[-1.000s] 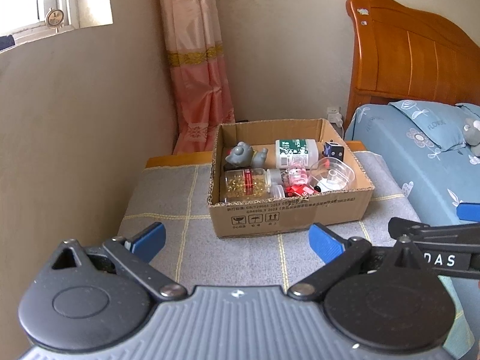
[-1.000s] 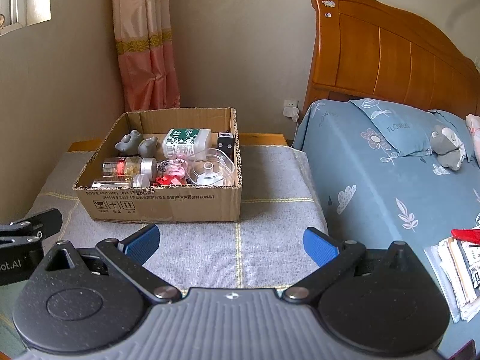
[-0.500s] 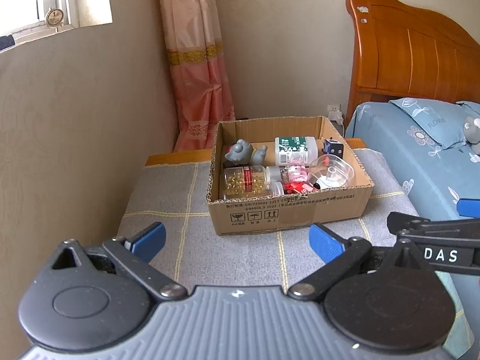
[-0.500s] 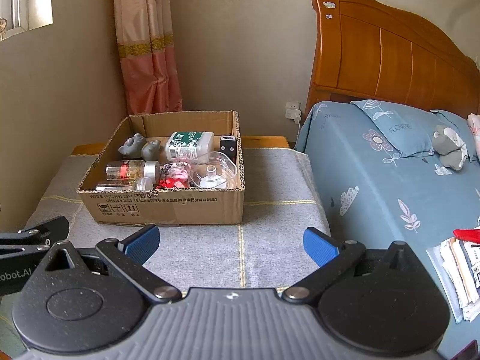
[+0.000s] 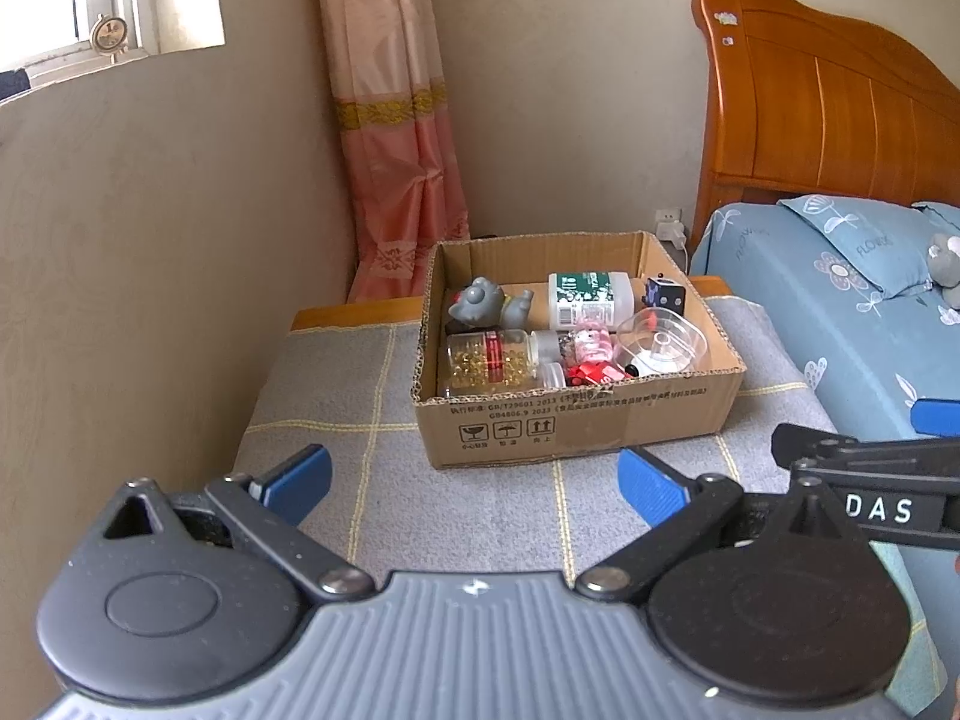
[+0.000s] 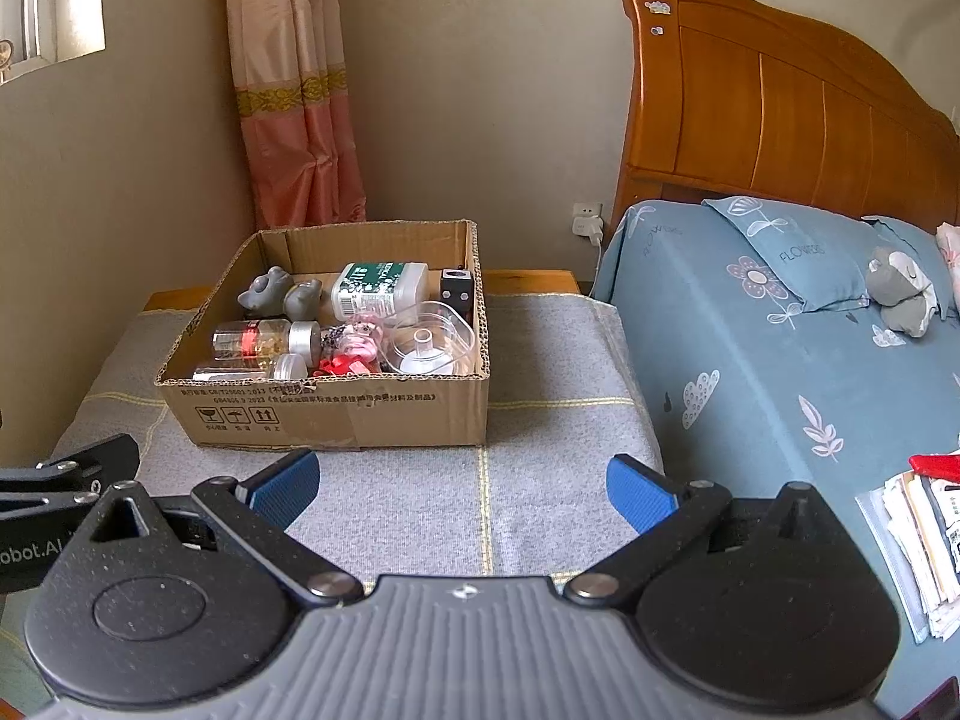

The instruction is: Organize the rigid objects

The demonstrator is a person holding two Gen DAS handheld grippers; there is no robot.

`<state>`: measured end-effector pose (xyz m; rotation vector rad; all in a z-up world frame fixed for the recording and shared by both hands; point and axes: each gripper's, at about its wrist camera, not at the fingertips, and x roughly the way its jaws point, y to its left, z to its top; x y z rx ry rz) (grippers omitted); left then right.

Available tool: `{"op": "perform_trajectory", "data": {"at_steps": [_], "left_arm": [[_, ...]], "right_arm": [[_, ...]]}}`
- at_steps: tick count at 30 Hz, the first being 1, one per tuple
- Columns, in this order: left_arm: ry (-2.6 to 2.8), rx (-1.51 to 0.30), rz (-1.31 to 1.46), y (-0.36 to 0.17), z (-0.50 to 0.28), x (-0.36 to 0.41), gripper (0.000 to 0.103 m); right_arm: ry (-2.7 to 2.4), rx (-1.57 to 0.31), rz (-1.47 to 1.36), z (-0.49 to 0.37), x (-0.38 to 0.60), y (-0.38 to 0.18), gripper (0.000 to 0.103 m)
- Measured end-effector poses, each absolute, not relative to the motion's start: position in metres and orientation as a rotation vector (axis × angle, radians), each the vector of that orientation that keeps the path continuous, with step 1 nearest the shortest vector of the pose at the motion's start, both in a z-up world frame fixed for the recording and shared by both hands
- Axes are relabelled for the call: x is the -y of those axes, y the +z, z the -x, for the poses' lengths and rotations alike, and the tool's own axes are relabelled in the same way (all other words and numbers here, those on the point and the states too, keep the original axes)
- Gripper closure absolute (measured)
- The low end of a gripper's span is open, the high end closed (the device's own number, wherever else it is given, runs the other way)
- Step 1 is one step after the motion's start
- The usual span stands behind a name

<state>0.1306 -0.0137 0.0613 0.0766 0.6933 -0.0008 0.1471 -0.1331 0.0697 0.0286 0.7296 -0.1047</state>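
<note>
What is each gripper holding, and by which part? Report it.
Nothing is held. The left gripper and right gripper both have jaws wide open over the grey cloth, short of the box; the items remain inside it.

The cardboard box's (image 5: 576, 420) front wall hides the lower jar (image 5: 480, 381); its small print is unreadable.
</note>
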Motion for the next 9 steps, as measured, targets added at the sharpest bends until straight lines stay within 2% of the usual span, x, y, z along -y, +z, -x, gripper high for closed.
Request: {"op": "perform_trajectory", "data": {"at_steps": [9], "left_arm": [[-0.003, -0.695, -0.075, 0.0613, -0.1287, 0.0144, 0.002]], "right_arm": [[-0.102, -0.730, -0.032, -0.1467, 0.1329, 0.0692, 0.000]]}}
